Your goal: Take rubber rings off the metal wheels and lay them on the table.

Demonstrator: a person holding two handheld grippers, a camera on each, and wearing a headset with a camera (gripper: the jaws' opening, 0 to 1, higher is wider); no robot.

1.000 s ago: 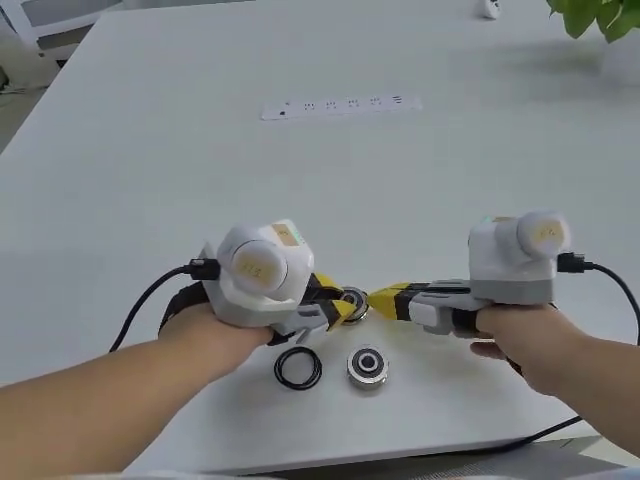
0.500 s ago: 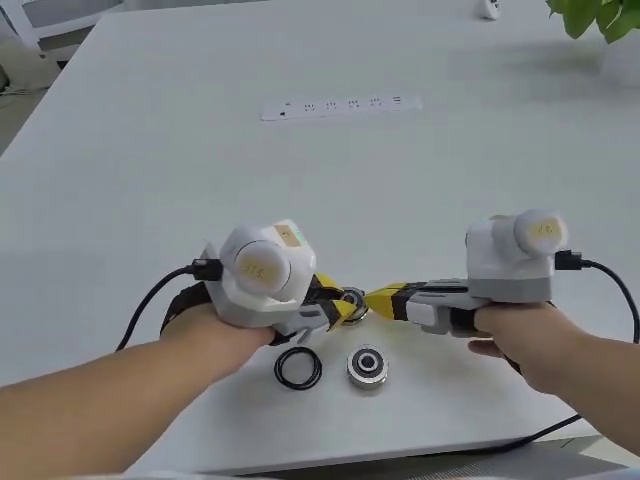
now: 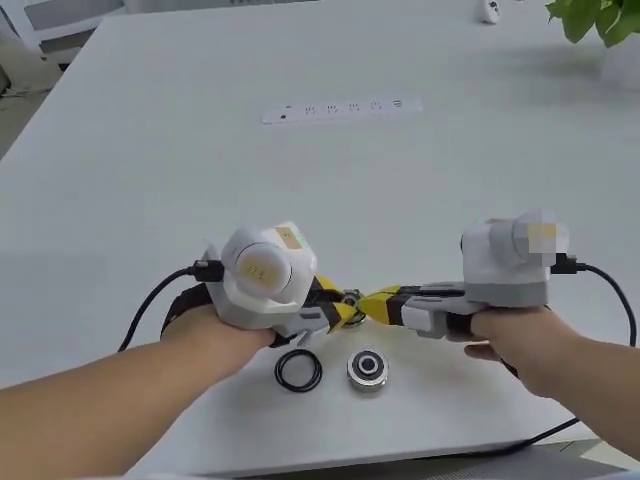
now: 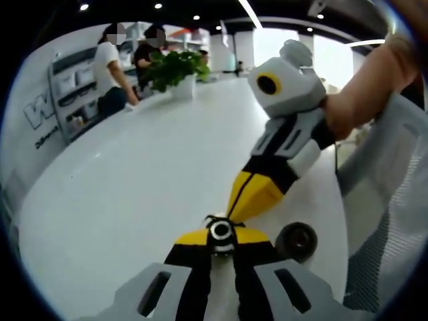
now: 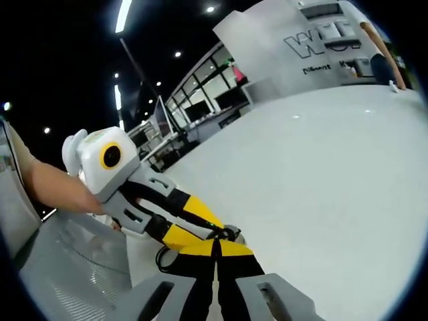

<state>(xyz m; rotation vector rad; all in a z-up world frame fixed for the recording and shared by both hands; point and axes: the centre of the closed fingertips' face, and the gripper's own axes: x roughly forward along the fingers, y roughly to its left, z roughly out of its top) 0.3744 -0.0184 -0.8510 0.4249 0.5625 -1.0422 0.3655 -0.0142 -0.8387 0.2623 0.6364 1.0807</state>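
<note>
My left gripper (image 3: 345, 305) is shut on a small metal wheel (image 3: 351, 299) and holds it just above the table; in the left gripper view the wheel (image 4: 221, 231) sits between the yellow tips. My right gripper (image 3: 368, 301) comes in from the right. Its jaws are closed to a point on the wheel's rim, apparently pinching its black rubber ring. In the right gripper view my right gripper (image 5: 215, 246) meets the left gripper's tips at the wheel (image 5: 231, 234). A loose black rubber ring (image 3: 298, 369) and a second metal wheel (image 3: 367, 367) lie on the table below the grippers.
The white table (image 3: 300, 190) stretches far ahead, with a white power strip (image 3: 340, 108) across its middle. A plant (image 3: 595, 18) stands at the far right corner. The table's near edge runs just below the loose ring. Two people stand by shelves (image 4: 127, 63) beyond the table.
My right gripper has edged slightly left, pressing closer against the wheel held in the left gripper. The loose ring and second wheel have stayed put.
</note>
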